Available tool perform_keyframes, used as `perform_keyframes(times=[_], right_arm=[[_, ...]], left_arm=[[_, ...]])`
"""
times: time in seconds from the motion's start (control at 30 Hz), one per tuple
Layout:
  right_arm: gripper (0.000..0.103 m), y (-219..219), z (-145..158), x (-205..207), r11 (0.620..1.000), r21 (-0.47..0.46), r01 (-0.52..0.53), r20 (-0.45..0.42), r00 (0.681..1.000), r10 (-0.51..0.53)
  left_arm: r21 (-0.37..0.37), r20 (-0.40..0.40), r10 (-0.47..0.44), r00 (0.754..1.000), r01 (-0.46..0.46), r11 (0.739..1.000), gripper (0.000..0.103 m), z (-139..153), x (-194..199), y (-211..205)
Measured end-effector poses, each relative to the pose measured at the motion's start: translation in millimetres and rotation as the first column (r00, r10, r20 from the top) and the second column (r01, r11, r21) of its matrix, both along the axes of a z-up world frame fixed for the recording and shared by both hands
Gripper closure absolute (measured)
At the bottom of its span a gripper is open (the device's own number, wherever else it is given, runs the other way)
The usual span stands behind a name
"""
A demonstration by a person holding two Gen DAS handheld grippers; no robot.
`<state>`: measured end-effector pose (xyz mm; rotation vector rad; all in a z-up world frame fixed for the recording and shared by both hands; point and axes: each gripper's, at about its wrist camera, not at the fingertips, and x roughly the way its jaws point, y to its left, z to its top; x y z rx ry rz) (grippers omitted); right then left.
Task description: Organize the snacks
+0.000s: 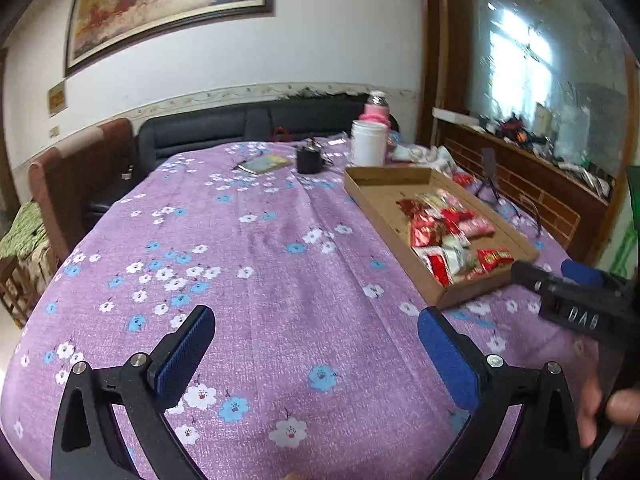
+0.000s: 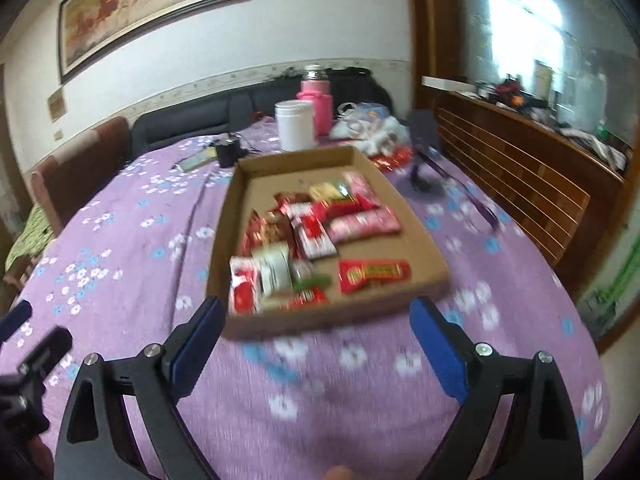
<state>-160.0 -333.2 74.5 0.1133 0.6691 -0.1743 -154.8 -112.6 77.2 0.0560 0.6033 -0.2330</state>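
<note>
Mostly red and pink snack packets [image 2: 320, 240] are piled in a shallow cardboard tray [image 2: 428, 240] on the desk [image 1: 260, 280]. Just before the tray, the left hand-held gripper [image 1: 316, 320] and right hand-held gripper [image 2: 316, 312] are spread wide, empty.

A home living room: dark sofa [image 1: 224, 128], framed painting [image 1: 168, 4], wooden sideboard [image 1: 532, 184] and a floral-clothed table [image 1: 260, 272].

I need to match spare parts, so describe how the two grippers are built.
Both grippers, left and right, have black angular frames with triangular cut-outs and silver bolt heads at the joints. Their fingers carry flat, textured blue pads. The left wrist view shows raised pale lettering on the right gripper's black body. No cables or sleeves show.
</note>
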Motion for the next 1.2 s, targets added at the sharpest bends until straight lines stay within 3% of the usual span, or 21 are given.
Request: perform_keyframes(times=[0.13,0.37,1.2], right_arm=[[0.01,8,-11,-12,0.999,0.01,0.045,-0.02,0.999,-0.045],[0.01,14,-2,-19,0.996,-0.016,0.09,0.07,0.994,-0.089],[0.01,17,-9,3,0.995,-0.067,0.077,0.048,0.996,-0.074]], left_arm=[[-0.019,-0.026,0.008,1.0,-0.009,1.0,0.001,-2,-1,3],[0.077,-0.015,0.075,0.997,-0.074,0.994,0.001,-12,0,2],[0.13,-0.04,0.04,0.998,-0.035,0.991,0.001,-21,2,-17]])
